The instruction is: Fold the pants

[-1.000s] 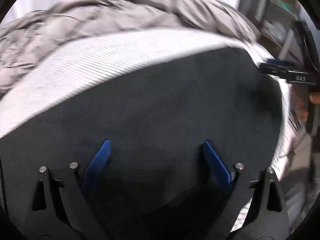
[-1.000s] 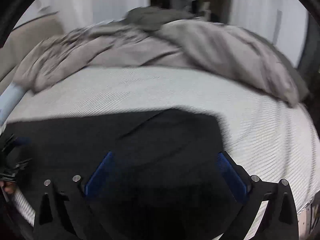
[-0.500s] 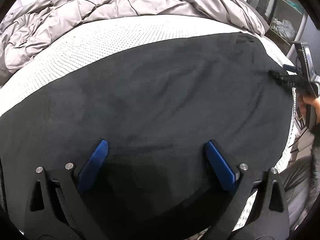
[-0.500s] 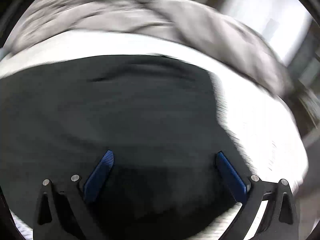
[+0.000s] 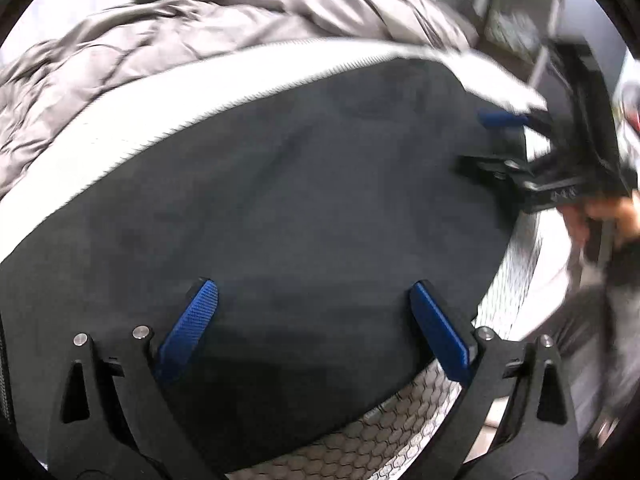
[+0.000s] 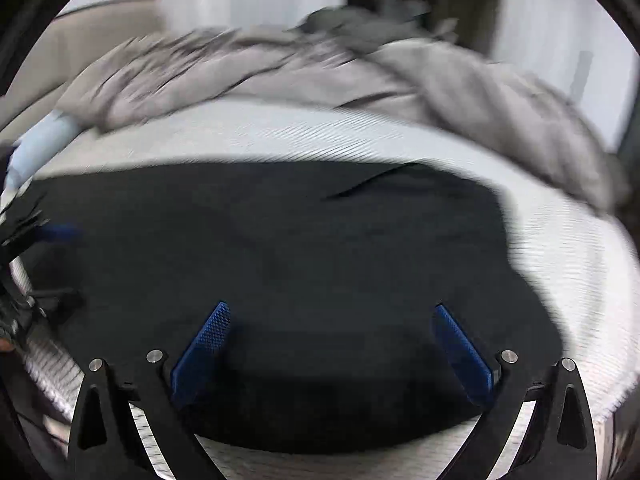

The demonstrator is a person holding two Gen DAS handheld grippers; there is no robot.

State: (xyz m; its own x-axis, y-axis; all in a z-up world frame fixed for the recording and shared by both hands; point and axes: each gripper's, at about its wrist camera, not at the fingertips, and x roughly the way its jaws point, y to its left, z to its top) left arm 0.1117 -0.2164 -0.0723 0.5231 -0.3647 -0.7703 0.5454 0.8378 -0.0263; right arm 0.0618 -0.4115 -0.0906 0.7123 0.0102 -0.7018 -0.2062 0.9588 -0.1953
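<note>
Black pants (image 5: pixel 288 200) lie spread flat on a white mattress (image 5: pixel 180 100). My left gripper (image 5: pixel 312 320) is open and empty, its blue pads just above the near part of the cloth. My right gripper (image 6: pixel 332 344) is also open and empty over the pants (image 6: pixel 300 260) near the bed's front edge. In the left wrist view the right gripper (image 5: pixel 500 140) shows at the pants' right end, fingers apart. In the right wrist view the left gripper (image 6: pixel 44 260) shows at the far left edge.
A rumpled grey duvet (image 5: pixel 180 40) is heaped along the far side of the bed (image 6: pixel 360 76). A shelf unit (image 5: pixel 516 12) stands beyond the bed's right corner. The mattress front edge (image 5: pixel 380 440) is close below my left fingers.
Both grippers have shifted over the pants, with motion blur in both views. The right gripper has moved in over the pants' right end. Both stay open.
</note>
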